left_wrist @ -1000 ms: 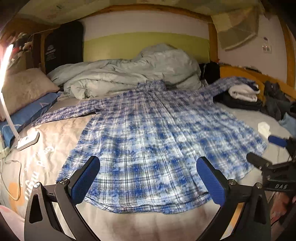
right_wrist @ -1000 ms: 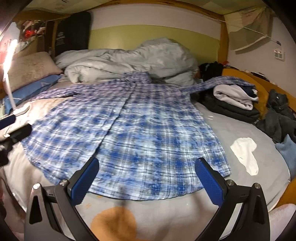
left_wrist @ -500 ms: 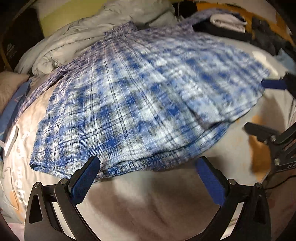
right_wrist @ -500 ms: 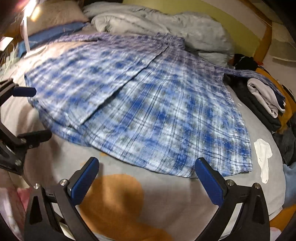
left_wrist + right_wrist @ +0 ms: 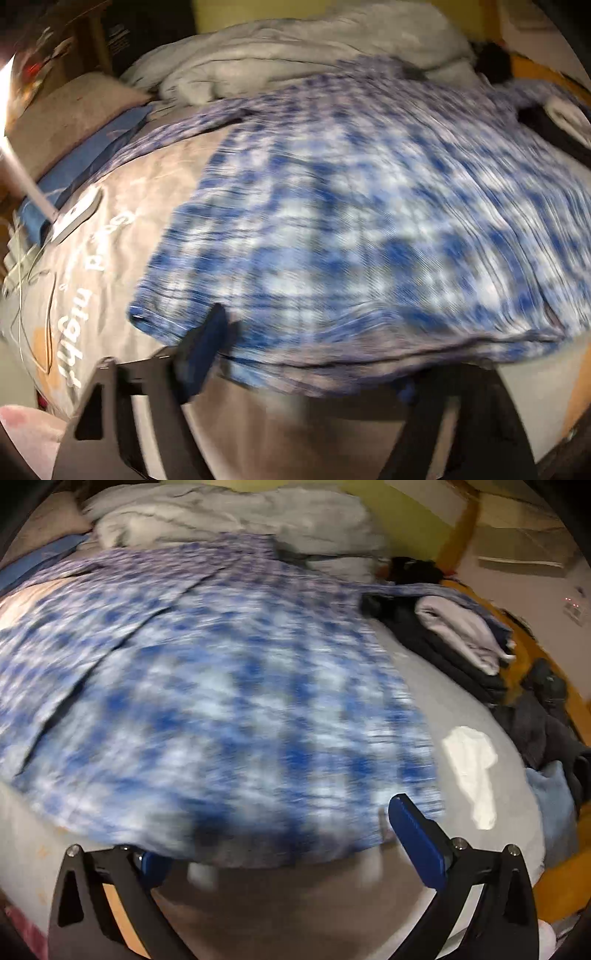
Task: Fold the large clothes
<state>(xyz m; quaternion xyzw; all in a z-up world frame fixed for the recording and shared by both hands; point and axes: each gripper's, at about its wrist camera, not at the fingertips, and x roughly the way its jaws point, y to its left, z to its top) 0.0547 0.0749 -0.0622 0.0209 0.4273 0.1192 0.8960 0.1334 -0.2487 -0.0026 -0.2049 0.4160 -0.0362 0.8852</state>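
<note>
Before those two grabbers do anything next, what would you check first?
1. Plaid shirt spread flat on sheet: ok.
2. Hem between left gripper fingers: ok; jaws have just been closing, not yet pinching.
3. Hem between right gripper fingers: ok; jaws open.
4. Far sleeve clear of folded clothes: not ok, it lies on them.
5. Sheet kept out of grip: cannot tell, blurred.

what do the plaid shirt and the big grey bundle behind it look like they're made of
Shirt: thin woven cloth, maybe cotton or flannel, matte. It lies flat and limp, with a blue-and-white check; blur hides the weave.
Duvet: soft padded fabric, pale grey and matte. It bunches in thick, puffy folds, so it is probably filled.
</note>
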